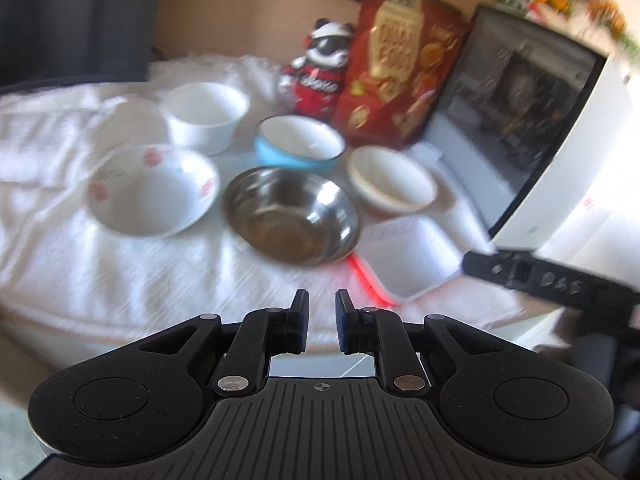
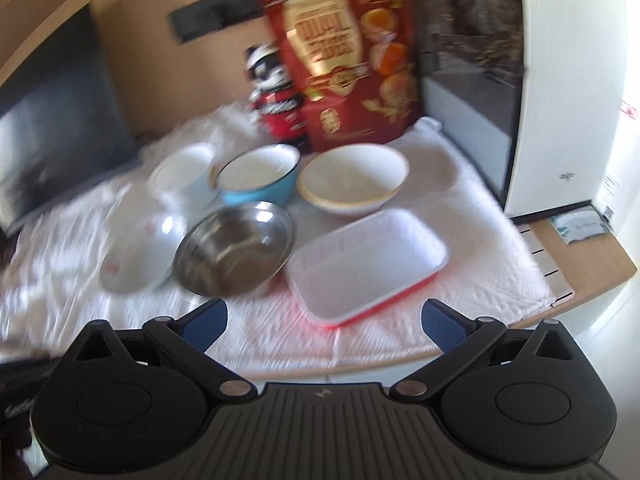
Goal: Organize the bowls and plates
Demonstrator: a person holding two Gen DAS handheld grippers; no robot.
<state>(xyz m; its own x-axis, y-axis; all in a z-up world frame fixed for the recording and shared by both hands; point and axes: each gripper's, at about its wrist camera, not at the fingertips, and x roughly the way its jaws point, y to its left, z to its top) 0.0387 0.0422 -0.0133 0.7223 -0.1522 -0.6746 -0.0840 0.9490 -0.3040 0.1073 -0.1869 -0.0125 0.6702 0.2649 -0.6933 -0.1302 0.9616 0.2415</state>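
Observation:
On a white cloth point(image 1: 120, 272) stand a steel bowl point(image 1: 291, 216) point(image 2: 234, 250), a blue bowl point(image 1: 299, 144) point(image 2: 258, 176), a cream bowl point(image 1: 392, 184) point(image 2: 354, 186), a white bowl with red flowers point(image 1: 152, 190) point(image 2: 136, 256), a plain white bowl point(image 1: 206, 116) point(image 2: 182, 176) and a red-and-white rectangular dish point(image 1: 408, 256) point(image 2: 368, 262). My left gripper point(image 1: 322, 320) is nearly shut and empty, short of the steel bowl. My right gripper point(image 2: 324, 322) is open and empty, just short of the rectangular dish; it also shows in the left wrist view point(image 1: 560, 280).
A red snack bag point(image 1: 400, 64) point(image 2: 344, 60) and a panda figure point(image 1: 320, 68) point(image 2: 272, 96) stand behind the bowls. A white oven with a dark glass door point(image 1: 520, 112) point(image 2: 520, 80) stands at the right. The wooden counter edge point(image 2: 580, 272) lies right of the cloth.

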